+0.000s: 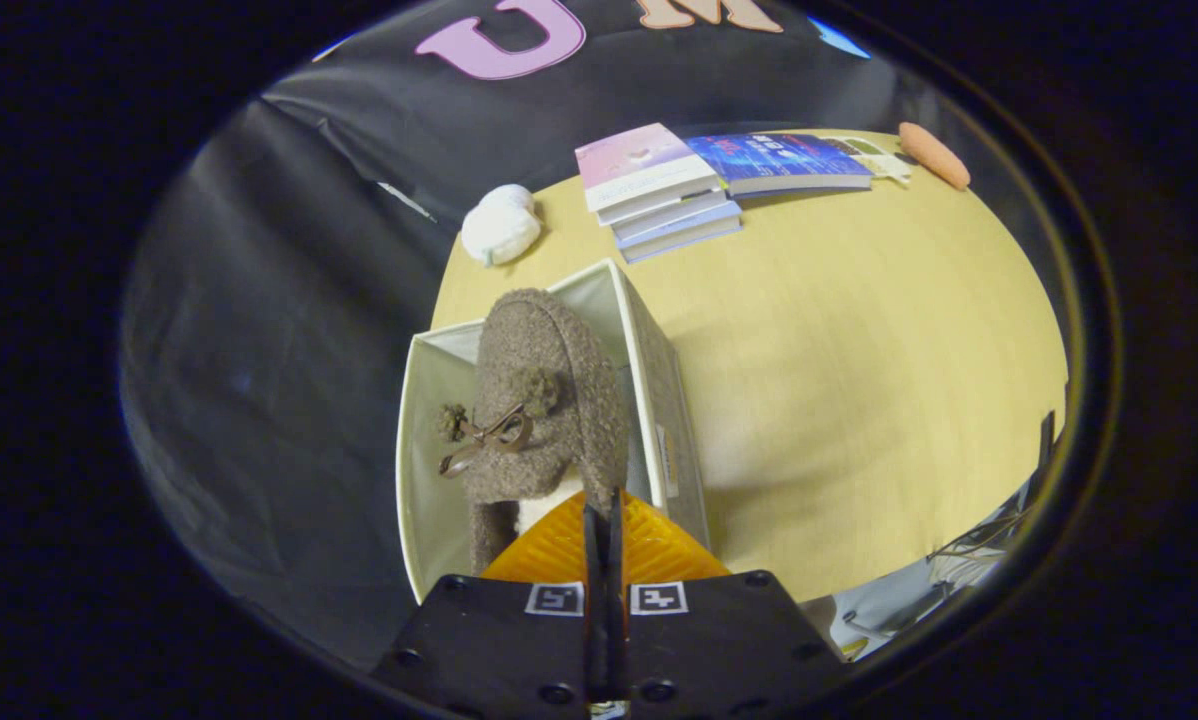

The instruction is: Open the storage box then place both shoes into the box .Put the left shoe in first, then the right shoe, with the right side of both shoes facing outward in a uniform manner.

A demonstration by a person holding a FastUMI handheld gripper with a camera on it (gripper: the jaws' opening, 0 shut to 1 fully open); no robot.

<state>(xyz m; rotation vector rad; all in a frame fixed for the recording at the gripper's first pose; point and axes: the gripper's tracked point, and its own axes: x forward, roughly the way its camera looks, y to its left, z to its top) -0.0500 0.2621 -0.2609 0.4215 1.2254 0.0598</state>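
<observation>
Shoe (549, 400), brown boucle, pinched by hand-held gripper (604, 520) over box (659, 380).

The gripper (604, 520) points downward, fingers pressed nearly together, seemingly pinching something thin.

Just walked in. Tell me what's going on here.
A handheld gripper is lowering a fuzzy brown shoe into the open white storage box at the table's edge. Its fingers are nearly closed, pinched on the shoe's heel rim. The shoe hangs inside the box, toe pointing away. Whether another shoe is already inside cannot be told. Beyond the box, a stack of books, a white bundle and an orange object lie on the table.
</observation>
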